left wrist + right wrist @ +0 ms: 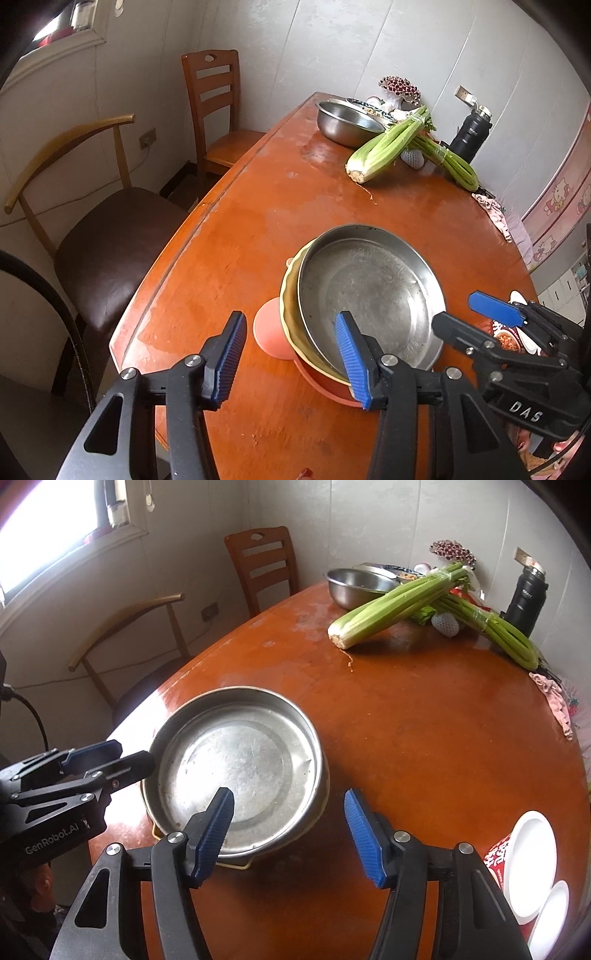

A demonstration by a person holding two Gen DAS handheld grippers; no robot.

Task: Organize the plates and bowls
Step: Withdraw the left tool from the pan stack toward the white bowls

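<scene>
A shallow steel plate [373, 291] lies on top of a yellow dish [290, 314], which rests on an orange-red bowl [325, 384]; a pink lid or disc [269, 332] lies beside the stack. The steel plate also shows in the right wrist view [240, 760]. My left gripper [291, 354] is open and empty, its fingers straddling the stack's near left rim. My right gripper [288, 830] is open and empty at the plate's near right rim. Each gripper shows in the other's view, the right gripper [465, 314] and the left gripper [122, 757].
A steel bowl [347, 123] with other dishes stands at the table's far end, beside celery bunches [388, 147], a black flask [471, 136] and a pink cloth [493, 210]. White lids and a red cup [532, 864] sit at near right. Two chairs [218, 110] stand left of the table.
</scene>
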